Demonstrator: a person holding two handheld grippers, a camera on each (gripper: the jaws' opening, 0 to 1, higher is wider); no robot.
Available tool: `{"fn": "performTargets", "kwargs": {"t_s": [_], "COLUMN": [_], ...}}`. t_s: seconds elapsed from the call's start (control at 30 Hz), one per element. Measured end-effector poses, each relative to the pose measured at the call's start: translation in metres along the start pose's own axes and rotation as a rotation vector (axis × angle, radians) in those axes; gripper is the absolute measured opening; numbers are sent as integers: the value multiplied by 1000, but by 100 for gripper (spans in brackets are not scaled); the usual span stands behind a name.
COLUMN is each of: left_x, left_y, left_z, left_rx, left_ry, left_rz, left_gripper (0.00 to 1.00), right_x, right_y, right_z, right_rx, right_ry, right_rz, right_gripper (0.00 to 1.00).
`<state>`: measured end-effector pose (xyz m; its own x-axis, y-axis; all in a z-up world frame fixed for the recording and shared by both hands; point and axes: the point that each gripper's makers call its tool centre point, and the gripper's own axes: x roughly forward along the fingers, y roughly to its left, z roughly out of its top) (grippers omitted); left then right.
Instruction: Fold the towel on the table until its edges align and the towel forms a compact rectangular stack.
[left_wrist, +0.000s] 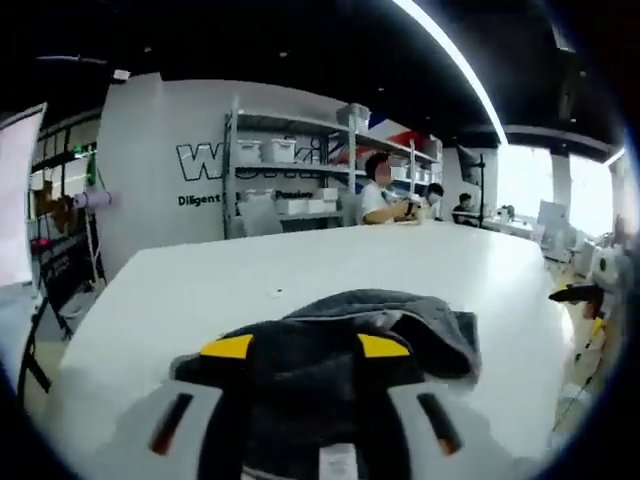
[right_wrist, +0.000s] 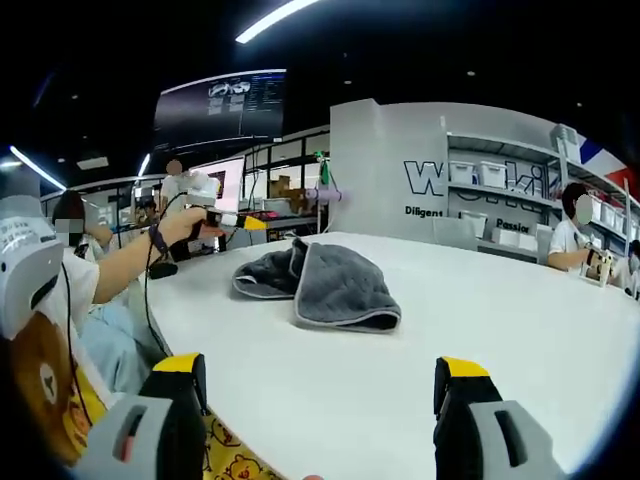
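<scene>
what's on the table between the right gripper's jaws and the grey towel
Nothing: in the right gripper view, bare white tabletop runs from the open right gripper up to the crumpled grey terry towel.

grey wall (right_wrist: 390, 160) lettering partly readable, "Diligent", "Passion", large letters "Wo" cut off by shelving (right_wrist: 500, 200)

Wide bare white table (right_wrist: 520, 330) opens ahead of the right gripper (right_wrist: 325, 395) from 12 through 3 o'clock, its spread jaws over empty tabletop with nothing between the tips. The one obstacle on that surface is the crumpled grey towel (right_wrist: 325, 285) at 12 o'clock, and the left gripper (right_wrist: 235, 222) reaches in just beside its far edge at 11 o'clock. In the left gripper view the towel (left_wrist: 350, 345) bunches right against the jaws at 6 o'clock, with open table (left_wrist: 300, 265) beyond.
</scene>
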<state>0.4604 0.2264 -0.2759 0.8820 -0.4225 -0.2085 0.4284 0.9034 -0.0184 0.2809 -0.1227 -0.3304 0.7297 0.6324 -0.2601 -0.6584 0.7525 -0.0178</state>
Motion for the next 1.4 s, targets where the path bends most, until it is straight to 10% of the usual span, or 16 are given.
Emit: {"fn": "performTargets", "kwargs": {"t_s": [0.33,0.8,1.4], "left_x": [-83,-125,-136], "left_y": [-63,-126,-134], "left_z": [-25,-65,-87], "left_rx": [35,77,45], "left_ry": [-104,-61,-33], "left_rz": [-4,-27,12], "left_gripper": [57,76,96], "right_x": [8,10,10], "right_y": [-3,4,13], "right_z": [-4,-8,-10], "right_rx": [9,11,5], "right_ry": [1,9,17], "right_rz": [16,37,47], "right_gripper": [99,99,99]}}
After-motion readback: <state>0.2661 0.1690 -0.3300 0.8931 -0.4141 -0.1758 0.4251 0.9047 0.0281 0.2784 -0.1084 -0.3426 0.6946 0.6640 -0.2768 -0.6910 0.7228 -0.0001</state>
